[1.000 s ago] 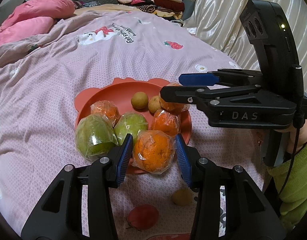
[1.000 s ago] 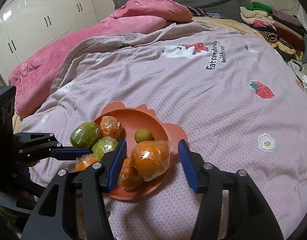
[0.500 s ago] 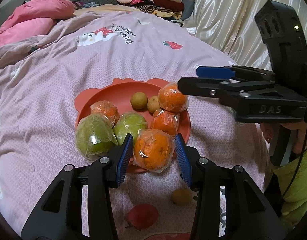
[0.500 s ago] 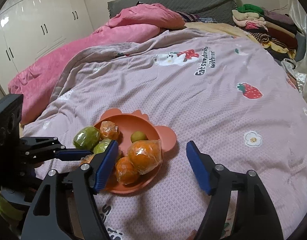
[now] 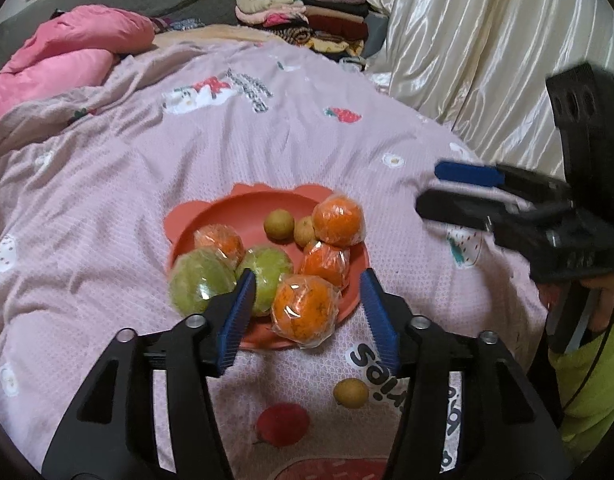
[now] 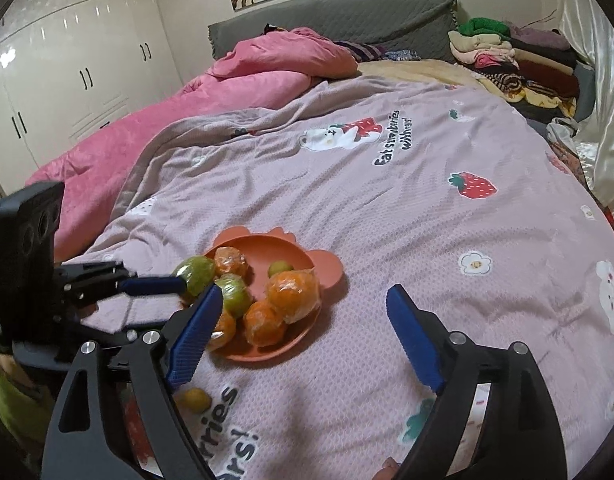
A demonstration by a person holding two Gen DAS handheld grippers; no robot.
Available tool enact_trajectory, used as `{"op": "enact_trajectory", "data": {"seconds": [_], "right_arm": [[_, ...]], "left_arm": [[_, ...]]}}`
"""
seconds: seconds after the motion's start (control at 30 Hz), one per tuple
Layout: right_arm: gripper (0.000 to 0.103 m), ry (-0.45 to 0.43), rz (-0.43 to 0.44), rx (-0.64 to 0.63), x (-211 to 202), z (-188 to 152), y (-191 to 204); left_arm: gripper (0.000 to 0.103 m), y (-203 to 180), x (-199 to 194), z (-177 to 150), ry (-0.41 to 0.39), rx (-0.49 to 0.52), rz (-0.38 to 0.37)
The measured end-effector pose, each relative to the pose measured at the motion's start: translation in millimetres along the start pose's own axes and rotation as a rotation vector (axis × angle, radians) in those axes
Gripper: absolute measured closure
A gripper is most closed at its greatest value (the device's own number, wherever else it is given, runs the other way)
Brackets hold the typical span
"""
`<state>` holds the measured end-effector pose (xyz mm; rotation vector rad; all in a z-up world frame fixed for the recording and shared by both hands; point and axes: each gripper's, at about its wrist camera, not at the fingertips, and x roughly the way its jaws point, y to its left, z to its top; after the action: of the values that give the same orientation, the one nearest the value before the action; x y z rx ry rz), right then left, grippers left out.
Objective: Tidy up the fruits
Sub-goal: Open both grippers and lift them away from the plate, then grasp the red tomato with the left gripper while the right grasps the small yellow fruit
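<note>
1. Pads (image 5: 243,312) of my left gripper (image 5: 307,312) are spreading, blue faces flanking the nearest wrapped orange (image 5: 305,306) without pressing it; the fruit sits on the near rim of the coral plate (image 5: 243,212).
2. Jaws of my right gripper (image 6: 303,332) are opening too, wide apart, nothing between them but blanket (image 6: 387,220); the plate lies off to their left.
3. On the plate: more wrapped oranges, two wrapped green fruits (image 5: 199,280), two small yellow-brown fruits (image 5: 279,224).
4. Loose on the blanket close to me: another small yellow-brown fruit (image 5: 351,393) and a red fruit (image 5: 283,418).
5. Handling, as I judge it: the film looks slick and crinkly, so I'd squeeze across the widest middle, firm skin taking moderate pressure. The small round one seems light and apt to roll on soft bedding; I'd straddle it squarely. The red one may bruise, so gently.
6. The plate rests on yielding fabric and looks crowded near its rim.
</note>
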<state>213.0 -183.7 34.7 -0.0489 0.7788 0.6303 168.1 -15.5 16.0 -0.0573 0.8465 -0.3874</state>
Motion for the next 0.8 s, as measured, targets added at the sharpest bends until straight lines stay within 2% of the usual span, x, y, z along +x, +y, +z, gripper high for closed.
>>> {"op": "enact_trajectory", "data": {"seconds": [0.1, 0.17, 0.43, 0.7, 0.8], "right_arm": [[0.015, -0.011, 0.01, -0.01, -9.1, -6.5, 9.0], [0.012, -0.015, 0.018, -0.023, -13.6, -12.0, 16.3], [0.012, 0.034, 0.036, -0.07, -13.2, -42.1, 42.3], [0.012, 0.098, 0.029, -0.115, 2.9, -76.8, 66.1], [0.016, 0.119, 0.031, -0.134, 10.3, -84.9, 73.7]], "left_arm": [[0.046, 5.6, -16.4, 0.7, -0.035, -0.017, 0.024], [0.036, 11.0, -27.6, -1.5, -0.055, -0.034, 0.046], [0.02, 18.2, -57.5, -13.4, -0.098, -0.066, 0.105], [0.019, 24.7, -57.6, -43.2, -0.061, -0.105, 0.128], [0.019, 26.9, -55.2, -53.5, -0.041, -0.115, 0.132]]}}
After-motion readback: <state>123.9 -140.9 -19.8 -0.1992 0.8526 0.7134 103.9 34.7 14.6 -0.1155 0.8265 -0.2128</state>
